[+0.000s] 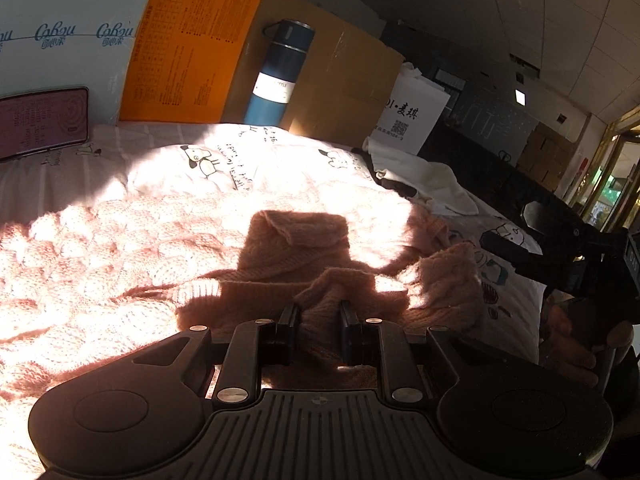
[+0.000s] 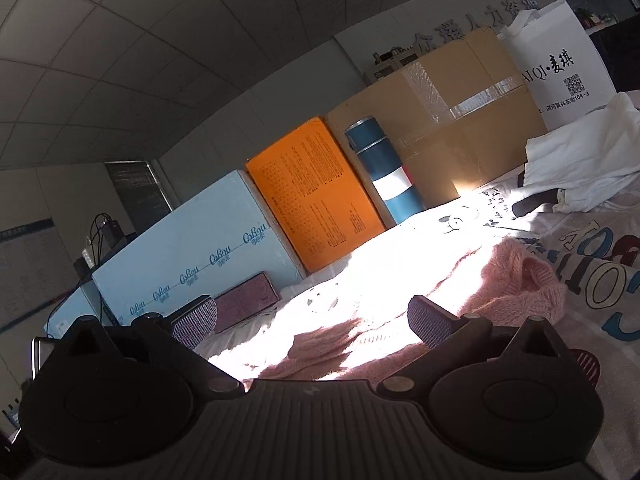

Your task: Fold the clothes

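The left claw stands narrow, its pads pinching a bunched fold of the pink knitted sweater, which spreads from the claw toward nine o'clock over a cartoon-printed sheet in hard sunlight. The right claw gapes wide with nothing between its fingers, the sweater lying just below and toward two o'clock. At twelve o'clock a blue flask stands against a cardboard box, beside an orange box. A crumpled white garment lies at two o'clock, before a white paper bag.
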Demonstrator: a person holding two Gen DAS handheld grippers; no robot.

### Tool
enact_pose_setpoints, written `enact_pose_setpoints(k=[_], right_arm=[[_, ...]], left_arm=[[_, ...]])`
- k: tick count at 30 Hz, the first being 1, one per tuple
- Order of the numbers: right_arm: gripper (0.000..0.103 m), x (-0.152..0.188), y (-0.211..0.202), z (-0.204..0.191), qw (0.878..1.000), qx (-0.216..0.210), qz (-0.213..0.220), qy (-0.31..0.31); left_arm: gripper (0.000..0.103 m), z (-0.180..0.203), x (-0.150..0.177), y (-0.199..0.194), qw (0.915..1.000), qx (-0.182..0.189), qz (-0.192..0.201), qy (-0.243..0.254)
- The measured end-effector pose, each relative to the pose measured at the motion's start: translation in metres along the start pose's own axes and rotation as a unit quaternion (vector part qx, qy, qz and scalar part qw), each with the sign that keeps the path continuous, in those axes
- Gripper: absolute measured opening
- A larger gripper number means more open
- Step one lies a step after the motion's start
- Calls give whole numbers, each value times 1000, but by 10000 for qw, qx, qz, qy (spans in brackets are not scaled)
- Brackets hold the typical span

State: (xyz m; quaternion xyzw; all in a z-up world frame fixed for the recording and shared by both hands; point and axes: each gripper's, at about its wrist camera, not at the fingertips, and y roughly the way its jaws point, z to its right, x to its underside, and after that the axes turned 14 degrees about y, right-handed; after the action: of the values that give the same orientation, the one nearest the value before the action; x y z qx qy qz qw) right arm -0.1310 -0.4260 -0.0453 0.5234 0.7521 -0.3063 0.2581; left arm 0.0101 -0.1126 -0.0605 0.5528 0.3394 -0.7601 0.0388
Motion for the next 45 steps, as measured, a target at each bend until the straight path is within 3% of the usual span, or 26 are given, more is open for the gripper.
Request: enact_pose_setpoints(k=[2,5,6,7,8,12,15,17,18,21,24,28,30,36,41,45], right_arm=[[103,7,7,-3,9984,229,-448,-269],[103,19,22,0,9879,1199,-774,-608],[103,23,24,1,9830,1475,-790,-761],[103,27,26,2,9773,1737,-786,-923],[103,31,26,2,9745,1840,-756,-1037],[103,40,26,2,9705,1948,-667,-1255],[103,38,20,-2,9745,1855,-474,-1168],[103,34,12,-9,9810,1632,-171,-1031],[103,33,7,-13,9841,1464,-80,-1005],[103,28,-4,-25,9912,851,63,-1012],[103,30,-3,-38,9927,41,-248,-1180],[103,40,20,-59,9782,-846,-1131,-1525],[103,46,36,-68,9676,-910,-1525,-1792],[103,71,85,-67,9364,137,-2422,-2536],[103,67,67,-72,9375,91,-2174,-2715],[103,56,30,-67,9394,305,-1705,-2959]], left_arm=[[20,3,-1,-2,9998,-36,159,93],[23,6,-2,1,9988,-247,207,358],[27,7,-2,5,9982,-331,148,484],[39,8,-1,11,9973,-413,-8,607],[47,9,1,17,9966,-469,-162,664],[56,10,1,21,9953,-471,-257,802],[59,8,-2,7,9958,-472,28,779],[85,4,-8,-18,9933,-671,468,816],[88,3,-10,-31,9907,-809,688,852],[94,-4,-13,-67,9776,-1393,1206,1016],[101,-11,-2,-98,9574,-2222,1391,1210],[101,-15,19,-120,9365,-2910,898,1738],[102,-14,29,-127,9314,-2966,572,2031],[102,-8,57,-131,9233,-2643,-521,2736],[102,-12,72,-115,9087,-2645,-1197,3000],[102,-17,72,-112,9130,-2595,-1113,2946]])
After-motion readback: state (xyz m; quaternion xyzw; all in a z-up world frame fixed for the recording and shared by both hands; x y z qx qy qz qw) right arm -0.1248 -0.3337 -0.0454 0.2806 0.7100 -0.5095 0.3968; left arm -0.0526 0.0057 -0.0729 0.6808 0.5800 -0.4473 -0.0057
